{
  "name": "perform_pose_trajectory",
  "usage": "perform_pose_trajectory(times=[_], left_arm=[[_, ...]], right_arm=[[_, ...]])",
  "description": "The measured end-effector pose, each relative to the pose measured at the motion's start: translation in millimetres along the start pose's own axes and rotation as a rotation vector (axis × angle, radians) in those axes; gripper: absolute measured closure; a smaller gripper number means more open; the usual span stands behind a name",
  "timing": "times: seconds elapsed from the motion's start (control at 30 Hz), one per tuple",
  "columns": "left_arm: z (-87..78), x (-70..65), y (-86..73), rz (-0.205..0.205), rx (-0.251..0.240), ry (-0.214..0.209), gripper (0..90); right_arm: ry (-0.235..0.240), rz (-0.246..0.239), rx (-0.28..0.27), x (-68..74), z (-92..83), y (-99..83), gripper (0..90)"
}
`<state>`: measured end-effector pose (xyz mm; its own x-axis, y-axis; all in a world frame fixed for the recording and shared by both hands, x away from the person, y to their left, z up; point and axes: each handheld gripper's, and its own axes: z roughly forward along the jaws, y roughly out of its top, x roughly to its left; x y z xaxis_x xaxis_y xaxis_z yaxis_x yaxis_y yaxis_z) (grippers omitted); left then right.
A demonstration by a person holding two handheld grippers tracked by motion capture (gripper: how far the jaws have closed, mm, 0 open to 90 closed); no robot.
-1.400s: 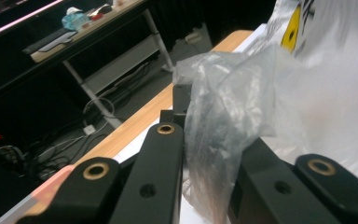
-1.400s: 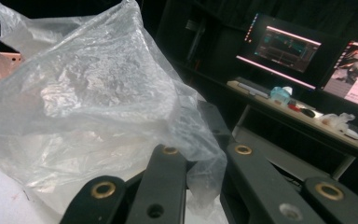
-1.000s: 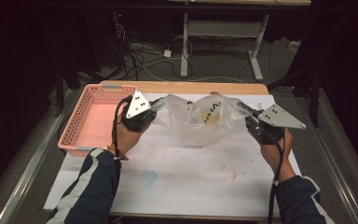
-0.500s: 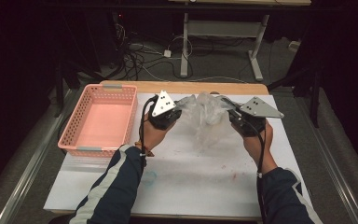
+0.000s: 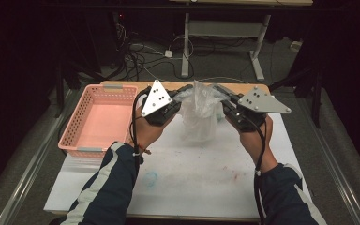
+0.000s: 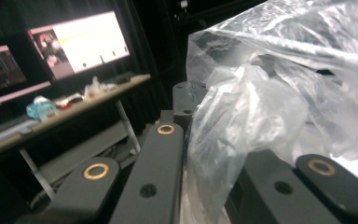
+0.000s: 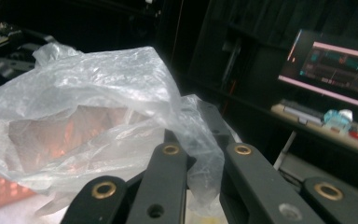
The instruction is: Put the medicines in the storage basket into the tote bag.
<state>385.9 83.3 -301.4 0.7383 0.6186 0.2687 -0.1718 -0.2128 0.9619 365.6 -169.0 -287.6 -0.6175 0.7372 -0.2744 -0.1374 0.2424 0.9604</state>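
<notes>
A pink basket [image 5: 98, 119] sits at the left edge of the table [image 5: 225, 173], just beside the left hand [image 5: 147, 131], open side up. The table top is covered in a white sheet [image 5: 206, 168] with faint blue and reddish smudges. Beyond the table's far edge, cables [image 5: 140, 54] lie tangled on the dark floor near the legs of a desk [image 5: 225, 37]. From the gripper views, lit monitors [image 6: 74, 39] stand on a shelf behind, with small clutter under them. Nothing stands between the grippers and the bag.

The bag [image 5: 199, 110] is clear, thin plastic, crumpled and bunched, held up off the sheet between the two grippers near the table's far middle. Its lower part hangs down toward the sheet; whether it touches, I cannot tell. Through the film in the right gripper view the pink of the basket glows faintly.

The left gripper [image 5: 176, 101] has its jaws clamped on the bag's left edge; the film is pinched between them. The right gripper [image 5: 222, 101] likewise grips the right edge, jaws pressed tight on the plastic.
</notes>
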Motion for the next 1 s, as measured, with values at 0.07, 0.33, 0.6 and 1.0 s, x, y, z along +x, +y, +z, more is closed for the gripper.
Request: perform_pose_trajectory(times=[0.07, 0.33, 0.6, 1.0], left_arm=[[-4.0, 0.7, 7.7, 0.000, -0.022, -0.001, 88.2], [0.6, 2.9, 12.6, 0.008, -0.002, 0.003, 88.2], [20.9, 21.3, -7.7, -0.028, 0.085, 0.049, 87.7], [36.8, 54.2, -18.3, -0.056, 0.194, 0.169, 61.7]], right_arm=[[0.002, -0.004, -0.020, -0.1, -2.8, 8.7, 89.5], [-0.028, -0.024, -0.041, -6.0, -7.8, 24.6, 89.5], [-0.100, 0.005, 0.040, -29.8, 7.5, -2.6, 89.5], [-0.251, 0.029, 0.193, -83.4, 25.8, -37.1, 89.3]])
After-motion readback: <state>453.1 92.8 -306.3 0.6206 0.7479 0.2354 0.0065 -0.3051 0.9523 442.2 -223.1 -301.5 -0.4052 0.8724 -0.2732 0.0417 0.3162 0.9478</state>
